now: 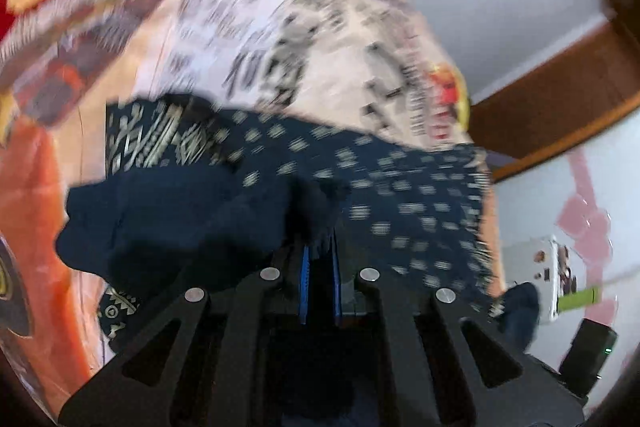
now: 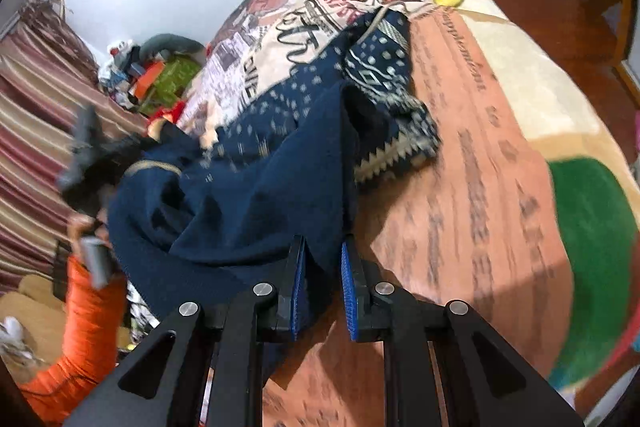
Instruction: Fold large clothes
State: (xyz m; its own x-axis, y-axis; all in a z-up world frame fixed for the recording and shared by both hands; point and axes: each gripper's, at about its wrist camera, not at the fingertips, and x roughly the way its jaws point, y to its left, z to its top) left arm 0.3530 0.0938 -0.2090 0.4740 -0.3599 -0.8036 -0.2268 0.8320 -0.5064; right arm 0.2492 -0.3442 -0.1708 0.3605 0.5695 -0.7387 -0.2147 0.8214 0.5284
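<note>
A large navy sweater (image 2: 256, 183) with cream knit patterns lies bunched on a bed covered by a printed blanket (image 2: 472, 163). My right gripper (image 2: 323, 247) is shut on a fold of the plain navy part, near the bed's near edge. In the left wrist view the same sweater (image 1: 224, 211) fills the middle, blurred by motion. My left gripper (image 1: 320, 247) is shut on a bunch of its navy cloth. In the right wrist view the left gripper (image 2: 86, 143) shows blurred at the far left, by the sweater's edge.
The blanket (image 1: 312, 39) shows newspaper-style print. Striped curtains (image 2: 36, 107) hang at the left with a pile of small objects (image 2: 148, 75) below the wall. An orange-sleeved arm (image 2: 76, 339) is at lower left. Wooden floor (image 2: 552, 11) lies beyond the bed.
</note>
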